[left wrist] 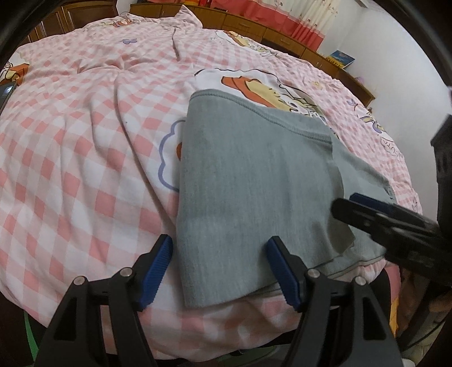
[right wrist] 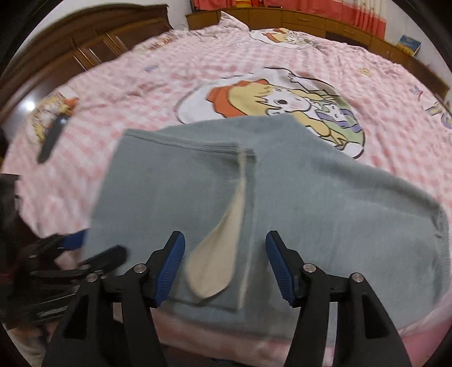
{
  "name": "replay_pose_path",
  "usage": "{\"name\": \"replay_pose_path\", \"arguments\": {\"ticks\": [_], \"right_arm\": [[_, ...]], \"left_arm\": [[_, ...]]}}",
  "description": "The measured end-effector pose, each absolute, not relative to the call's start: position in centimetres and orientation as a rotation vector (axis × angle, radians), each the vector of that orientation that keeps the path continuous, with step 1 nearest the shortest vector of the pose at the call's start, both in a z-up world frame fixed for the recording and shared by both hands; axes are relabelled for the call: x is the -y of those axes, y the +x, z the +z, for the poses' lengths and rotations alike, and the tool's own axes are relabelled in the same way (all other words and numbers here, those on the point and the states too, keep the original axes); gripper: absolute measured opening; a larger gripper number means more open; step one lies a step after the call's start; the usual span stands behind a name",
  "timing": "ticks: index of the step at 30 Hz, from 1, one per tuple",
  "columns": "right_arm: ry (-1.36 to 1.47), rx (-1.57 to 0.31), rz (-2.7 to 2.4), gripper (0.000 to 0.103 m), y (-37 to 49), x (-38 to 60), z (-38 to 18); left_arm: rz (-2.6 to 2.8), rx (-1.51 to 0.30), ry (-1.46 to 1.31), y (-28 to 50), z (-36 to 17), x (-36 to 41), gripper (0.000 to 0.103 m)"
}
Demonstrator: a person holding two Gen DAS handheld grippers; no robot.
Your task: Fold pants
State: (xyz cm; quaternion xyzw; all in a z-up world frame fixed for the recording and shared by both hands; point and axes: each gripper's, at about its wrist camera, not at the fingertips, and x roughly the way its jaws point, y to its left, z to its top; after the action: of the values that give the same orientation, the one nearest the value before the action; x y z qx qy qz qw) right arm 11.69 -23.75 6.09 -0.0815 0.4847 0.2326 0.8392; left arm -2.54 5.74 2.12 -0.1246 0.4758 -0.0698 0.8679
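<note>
Grey-green pants (left wrist: 248, 175) lie folded on the bed near its front edge, and they also show in the right wrist view (right wrist: 310, 203). A cream pocket lining (right wrist: 217, 262) sticks out of the upper layer. My left gripper (left wrist: 220, 251) is open, its jaws astride the pants' near left corner, holding nothing. My right gripper (right wrist: 226, 248) is open and empty over the pocket lining at the near edge. The right gripper also shows in the left wrist view (left wrist: 375, 214) at the pants' right side. The left gripper shows blurred in the right wrist view (right wrist: 82, 251).
The bed has a pink-and-white checked cover (left wrist: 70, 155) with a cartoon print (right wrist: 276, 98). A wooden headboard (right wrist: 70, 48) is at the far left, low wooden cabinets (left wrist: 254, 25) along the back. A dark flat object (right wrist: 52, 138) lies on the cover at left.
</note>
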Motion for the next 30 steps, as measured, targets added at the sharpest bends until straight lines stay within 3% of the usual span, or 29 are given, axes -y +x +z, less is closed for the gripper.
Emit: {"name": "replay_pose_path", "arguments": {"ticks": [7,13,15,16,30], "right_arm": [[-0.006,-1.072,0.643,0.060,13.4,24.8,5.5],[-0.061,-1.072,0.645,0.049,14.0,23.6,5.1],[-0.043,-1.079,0.652,0.027,14.3,23.6,5.2],[-0.026,-1.088,0.666,0.007,14.3,23.7,5.5],[-0.013,-0.861,0.811,0.006,10.2,20.8,17.5]], "left_arm": [[-0.152,-0.991,-0.277,-2.8,1.9,-6.0,0.073],[-0.163,-0.998,-0.274,-3.1,1.9,-6.1,0.073],[-0.175,-0.997,-0.281,-3.6,2.1,-6.4,0.073],[-0.178,-0.998,-0.284,-3.9,2.1,-6.6,0.073],[-0.175,-0.989,-0.283,-6.7,2.5,-6.1,0.080]]}}
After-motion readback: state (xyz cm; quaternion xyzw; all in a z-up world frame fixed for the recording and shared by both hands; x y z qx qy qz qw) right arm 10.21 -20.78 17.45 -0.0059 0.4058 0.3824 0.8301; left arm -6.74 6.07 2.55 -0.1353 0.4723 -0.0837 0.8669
